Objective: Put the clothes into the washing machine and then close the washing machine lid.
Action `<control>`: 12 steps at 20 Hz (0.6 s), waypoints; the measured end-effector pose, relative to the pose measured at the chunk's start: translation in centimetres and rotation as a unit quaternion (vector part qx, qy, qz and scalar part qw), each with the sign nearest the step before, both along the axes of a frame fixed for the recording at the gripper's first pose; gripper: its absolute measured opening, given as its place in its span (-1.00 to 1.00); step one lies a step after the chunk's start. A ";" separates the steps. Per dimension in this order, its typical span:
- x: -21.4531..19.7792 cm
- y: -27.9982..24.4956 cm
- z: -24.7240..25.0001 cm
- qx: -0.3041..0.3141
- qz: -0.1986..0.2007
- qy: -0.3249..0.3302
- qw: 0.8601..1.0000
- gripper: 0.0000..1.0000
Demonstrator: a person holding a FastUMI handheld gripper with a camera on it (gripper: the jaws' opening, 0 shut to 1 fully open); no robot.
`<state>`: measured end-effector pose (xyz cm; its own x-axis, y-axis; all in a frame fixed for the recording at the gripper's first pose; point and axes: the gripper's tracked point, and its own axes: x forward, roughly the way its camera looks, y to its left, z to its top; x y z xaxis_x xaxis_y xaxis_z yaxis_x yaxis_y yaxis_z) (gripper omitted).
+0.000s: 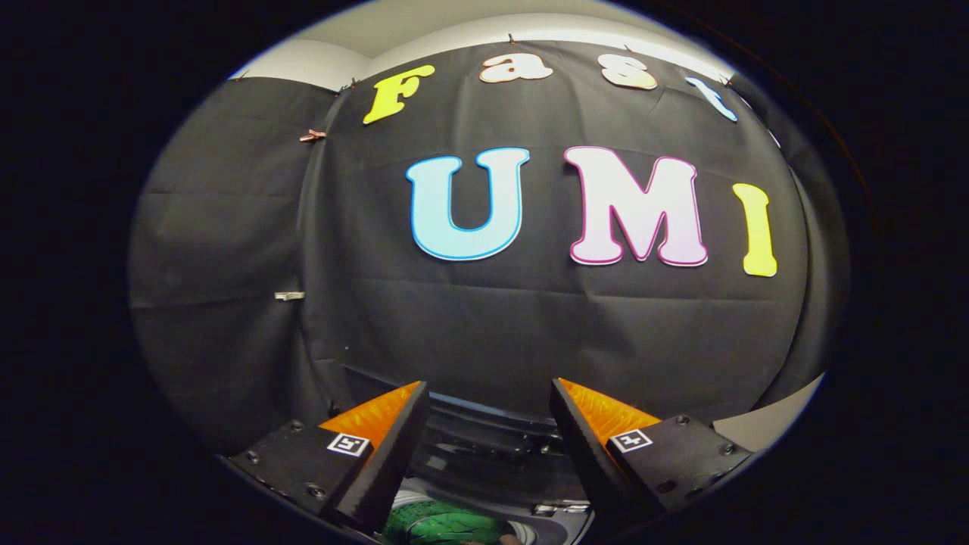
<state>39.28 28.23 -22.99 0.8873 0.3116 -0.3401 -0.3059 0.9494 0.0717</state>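
My gripper is open, its two fingers spread wide with nothing between them. It is held high and faces the booth's black cloth wall. Below and between the fingers lies the dark top of the washing machine with its opening. A green and white piece of clothing lies low down between the bases of the fingers, seemingly inside the machine. Whether the lid is up or down I cannot tell.
The black cloth wall stands close behind the machine. A pale surface lies to the right of the right finger.
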 end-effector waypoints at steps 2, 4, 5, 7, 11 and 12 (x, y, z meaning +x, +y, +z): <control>1.1 -0.4 -0.3 -0.001 -0.017 0.001 1.000 0.98; 2.2 -0.9 -0.7 0.000 -0.037 0.004 0.999 0.98; 2.8 -1.2 -1.1 0.003 -0.048 0.007 0.999 0.98; 3.8 -1.5 -2.6 0.002 -0.068 0.024 0.997 0.97; 4.3 -1.6 -5.1 -0.008 -0.079 0.063 0.995 0.98; 4.5 -1.7 -4.9 -0.004 -0.081 0.060 0.995 0.99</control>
